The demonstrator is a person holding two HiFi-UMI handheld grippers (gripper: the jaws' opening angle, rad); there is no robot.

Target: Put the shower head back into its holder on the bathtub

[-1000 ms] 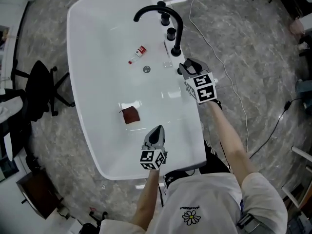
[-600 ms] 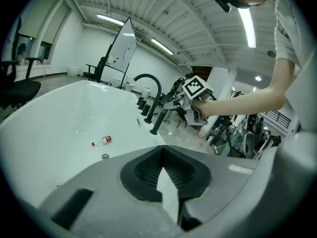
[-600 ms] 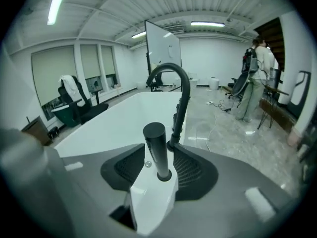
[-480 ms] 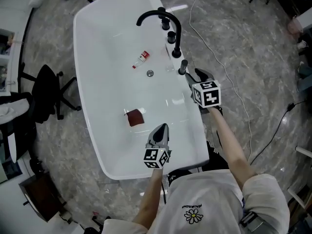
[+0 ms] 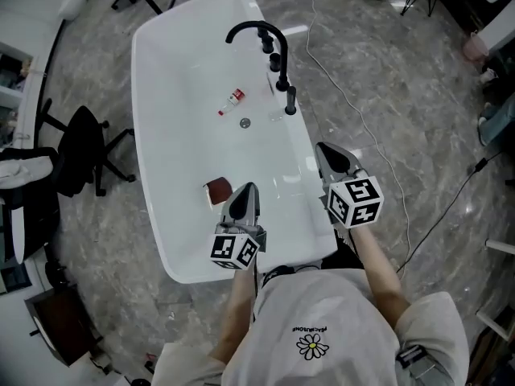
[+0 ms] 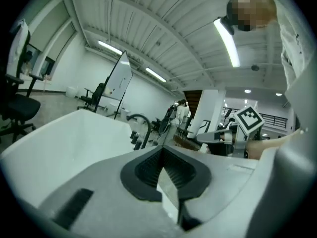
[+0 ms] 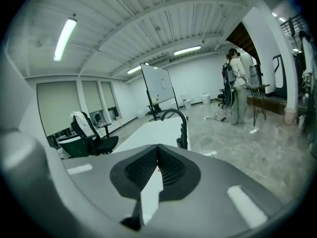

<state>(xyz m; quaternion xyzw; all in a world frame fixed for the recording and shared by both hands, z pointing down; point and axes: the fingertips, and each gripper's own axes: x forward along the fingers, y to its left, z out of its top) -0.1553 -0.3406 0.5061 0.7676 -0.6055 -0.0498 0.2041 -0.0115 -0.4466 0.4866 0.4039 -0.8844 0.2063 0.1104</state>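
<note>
The black shower head stands upright in its holder on the right rim of the white bathtub, just in front of the black arched faucet. My right gripper hangs beside that rim, well short of the shower head, shut and empty. My left gripper hovers over the tub's near end, also shut on nothing. In the left gripper view its jaws meet with the tub and faucet beyond. The right gripper view shows closed jaws and the faucet ahead.
Inside the tub lie a small red-labelled bottle, the drain and a brown cloth. A black office chair stands left of the tub. A cable runs over the marble floor on the right. People stand far off.
My right gripper has let go of the shower head, drawn back toward me and shut. The shower head stays upright on the rim. The left gripper has risen over the tub's near end.
</note>
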